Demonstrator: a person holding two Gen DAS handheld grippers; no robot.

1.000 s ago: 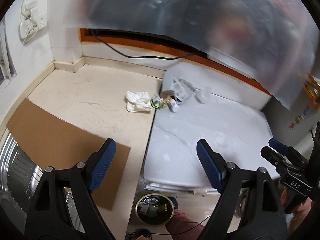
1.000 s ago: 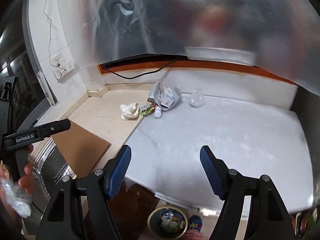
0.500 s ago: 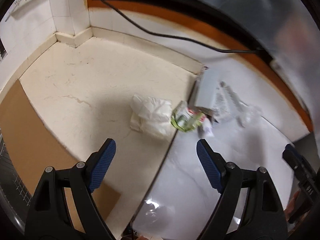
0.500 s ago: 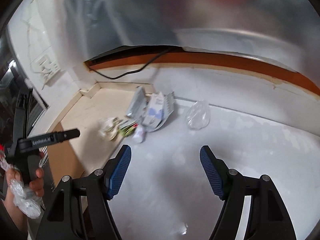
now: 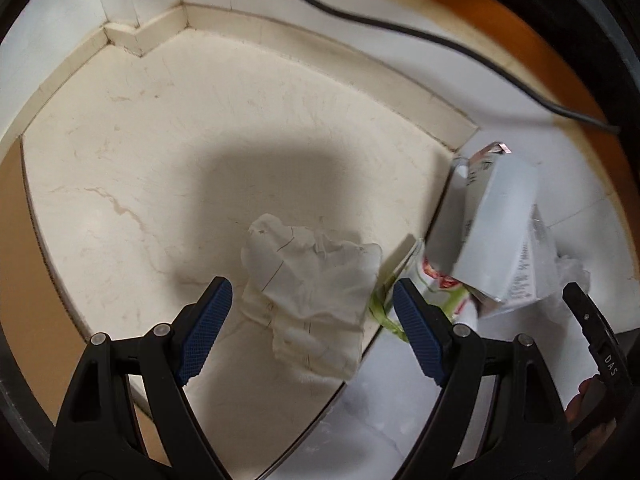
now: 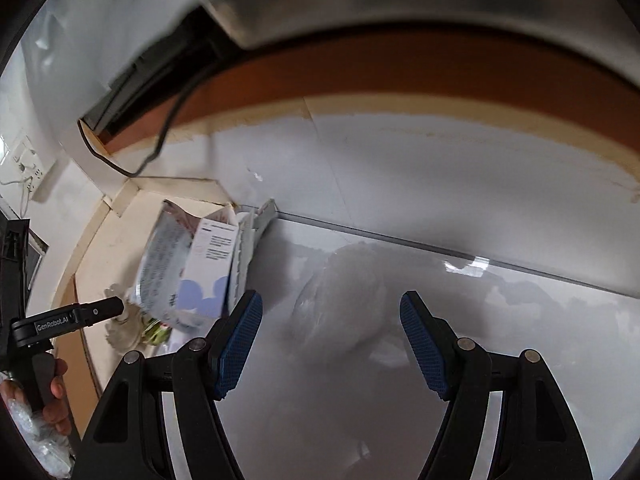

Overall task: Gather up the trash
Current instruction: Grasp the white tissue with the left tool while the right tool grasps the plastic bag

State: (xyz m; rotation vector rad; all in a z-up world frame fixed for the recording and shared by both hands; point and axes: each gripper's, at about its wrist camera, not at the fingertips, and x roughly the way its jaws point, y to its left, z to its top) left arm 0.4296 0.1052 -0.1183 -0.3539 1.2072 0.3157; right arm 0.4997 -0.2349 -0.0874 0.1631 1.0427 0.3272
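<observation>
Cream counter [image 5: 168, 168] meets white slab [image 6: 460, 208]

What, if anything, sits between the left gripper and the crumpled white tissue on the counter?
Nothing visible does. The left gripper is open, and the crumpled white tissue lies directly between and ahead of its fingers on the beige counter. The green wrapper and grey carton lie off to the side.

Crumpled tissue [image 5: 308, 296] on counter [image 5: 160, 168], left of torn carton [image 5: 496, 236]
</observation>
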